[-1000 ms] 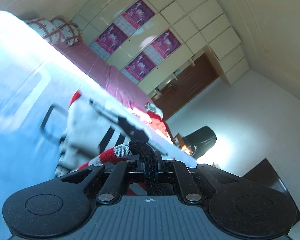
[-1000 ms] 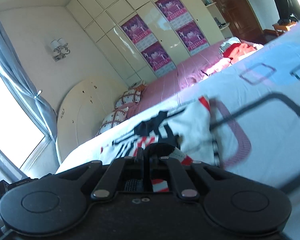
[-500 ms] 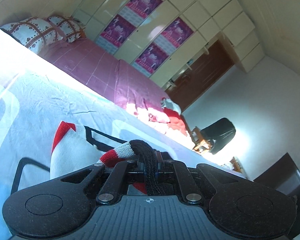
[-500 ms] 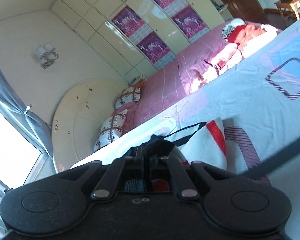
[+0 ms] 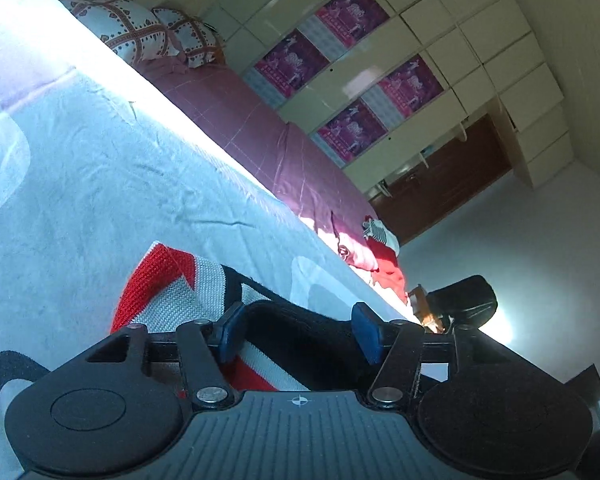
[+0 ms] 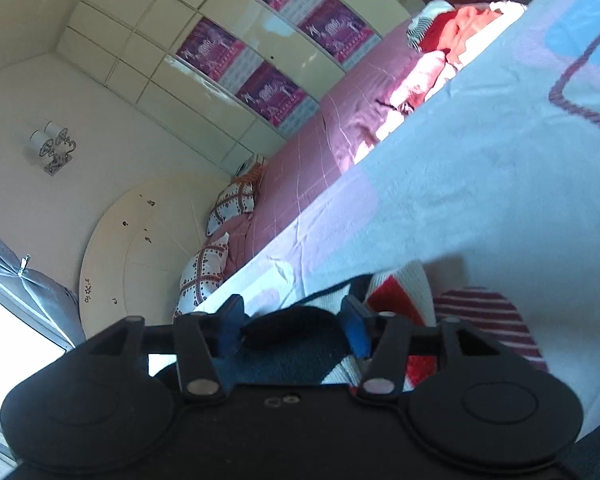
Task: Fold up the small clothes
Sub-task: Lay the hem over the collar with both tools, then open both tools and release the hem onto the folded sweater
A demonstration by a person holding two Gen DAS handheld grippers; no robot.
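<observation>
A small knitted garment (image 5: 172, 288) in white, red and black lies on the light blue bed sheet (image 5: 100, 184), close under both grippers. My left gripper (image 5: 298, 332) is low over it and its jaws are opening. The garment's black edge lies slack between the blue pads (image 5: 230, 332), and they do not press on it. In the right wrist view the same garment (image 6: 396, 292) shows its red and white knit. My right gripper (image 6: 294, 330) is also opening, with black fabric loose between its pads (image 6: 354, 330).
Beyond the sheet (image 6: 460, 184) stretches a pink bedspread (image 5: 260, 132) with patterned pillows (image 5: 132, 32) and a heap of red clothes (image 6: 460, 24). Behind stand a cream wardrobe with posters (image 5: 348, 80), a round headboard (image 6: 140, 240) and a black chair (image 5: 464, 300).
Both grippers came down to the sheet carrying the garment's edge over the rest of it. Their jaws, shut on the fabric before, have now parted.
</observation>
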